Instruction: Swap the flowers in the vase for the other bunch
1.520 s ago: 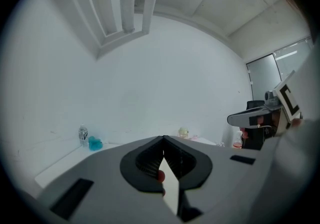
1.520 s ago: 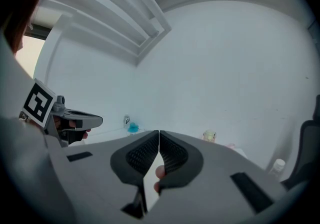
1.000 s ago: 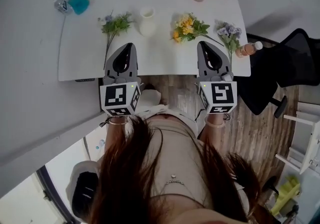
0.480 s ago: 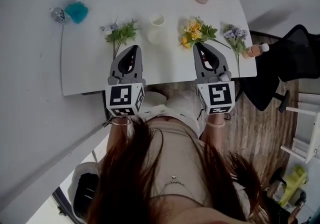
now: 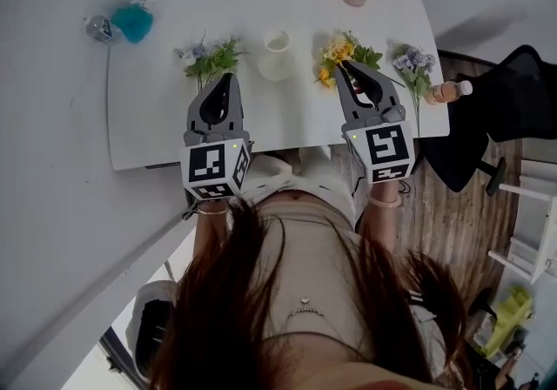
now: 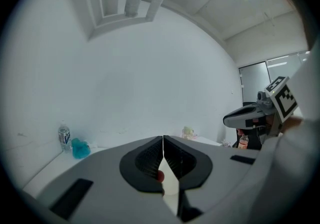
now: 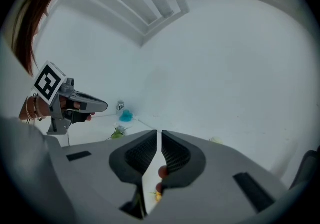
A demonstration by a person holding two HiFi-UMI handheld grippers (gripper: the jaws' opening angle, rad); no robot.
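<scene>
White desk (image 5: 148, 118) carries a white vase (image 5: 276, 53) standing upright toward the far middle. Just left of the vase lies a green bunch with purple blooms (image 5: 211, 57). Just right of it lies a yellow bunch (image 5: 335, 50), and a lilac bunch (image 5: 411, 62) lies further right by the desk's edge. The left gripper (image 5: 224, 82) hovers at the near side of the green bunch, jaws clenched on nothing. The right gripper (image 5: 351, 69) reaches over the yellow bunch's near edge, jaws clenched to a hairline slit, grasping nothing.
</scene>
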